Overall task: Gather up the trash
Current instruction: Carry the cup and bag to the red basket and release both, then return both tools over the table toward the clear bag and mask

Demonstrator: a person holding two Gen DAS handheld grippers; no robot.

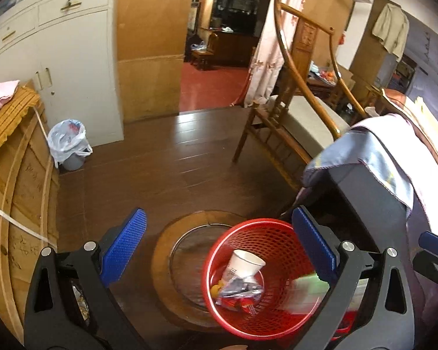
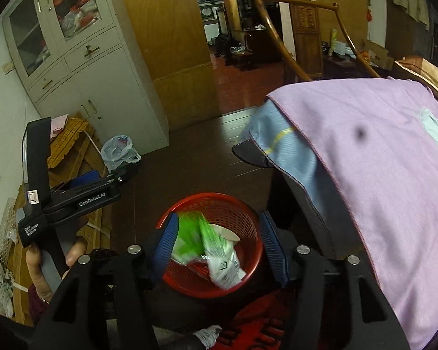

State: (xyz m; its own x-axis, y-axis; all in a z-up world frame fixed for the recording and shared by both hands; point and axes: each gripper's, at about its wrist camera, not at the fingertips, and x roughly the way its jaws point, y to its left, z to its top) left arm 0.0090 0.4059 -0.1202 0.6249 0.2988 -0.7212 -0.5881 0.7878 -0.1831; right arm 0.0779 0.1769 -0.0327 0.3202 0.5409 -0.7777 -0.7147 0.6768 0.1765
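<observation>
A red mesh basket (image 1: 277,248) stands on the floor beside the cloth-covered table. Inside it lie a white paper cup (image 1: 245,262) and crumpled wrappers (image 1: 239,291). My left gripper (image 1: 219,214) hangs above the basket, jaws wide open and empty. My right gripper (image 2: 219,218) is also over the basket (image 2: 207,197), jaws apart. A green-and-white packet (image 2: 216,245), blurred, sits between the blue pads and partly inside the basket; it lies close to the left pad and neither pad presses on it. The same packet shows as a green blur (image 1: 303,288) in the left wrist view.
A round wooden tray with a metal sieve (image 1: 184,262) lies just left of the basket. The table's purple cloth (image 2: 379,160) overhangs on the right. A wooden crate (image 1: 20,189) stands left, with a bag-lined bin (image 1: 68,143) beyond it and a wooden chair (image 1: 280,116) behind.
</observation>
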